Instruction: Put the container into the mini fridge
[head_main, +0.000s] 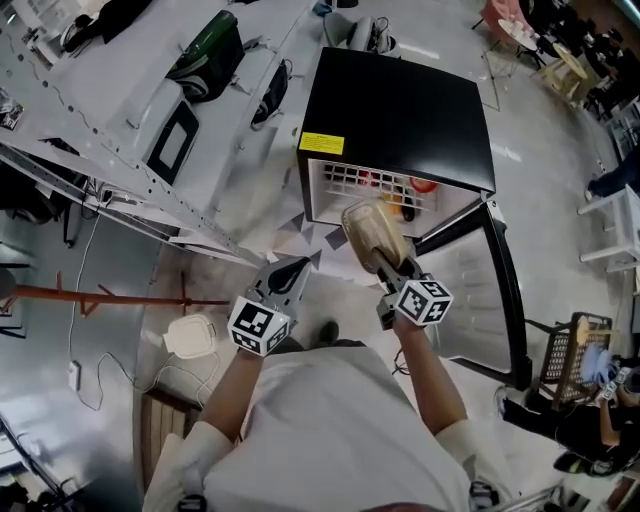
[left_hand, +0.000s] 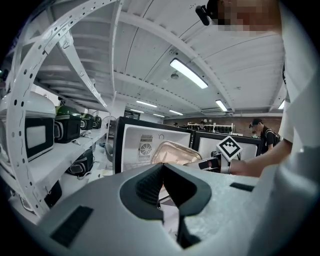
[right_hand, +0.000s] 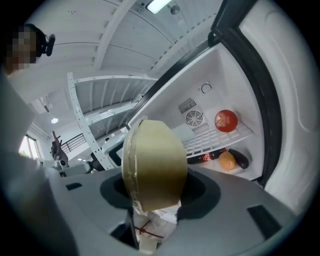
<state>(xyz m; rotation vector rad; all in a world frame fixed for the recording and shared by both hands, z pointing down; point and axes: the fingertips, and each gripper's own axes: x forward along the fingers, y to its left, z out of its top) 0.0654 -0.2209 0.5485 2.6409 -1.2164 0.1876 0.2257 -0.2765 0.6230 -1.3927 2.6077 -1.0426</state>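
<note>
The tan lidded container (head_main: 373, 236) sits on edge in my right gripper (head_main: 388, 264), which is shut on its lower end. It hangs just in front of the open black mini fridge (head_main: 400, 115), whose door (head_main: 485, 290) swings out to the right. In the right gripper view the container (right_hand: 154, 167) fills the middle, and the jaws of the right gripper (right_hand: 156, 196) clamp its base. My left gripper (head_main: 298, 268) hovers to the left of the container, jaws together and empty. In the left gripper view the left gripper (left_hand: 161, 167) points at the fridge (left_hand: 142, 145) and the container (left_hand: 174, 151).
Inside the fridge, a red fruit (right_hand: 226, 120) lies on the wire shelf (right_hand: 215, 140). Below it are a cola bottle (right_hand: 204, 158), an orange (right_hand: 227, 161) and a dark aubergine (right_hand: 241, 159). A metal rack with a microwave (head_main: 172, 140) stands left. A basket (head_main: 575, 355) stands right.
</note>
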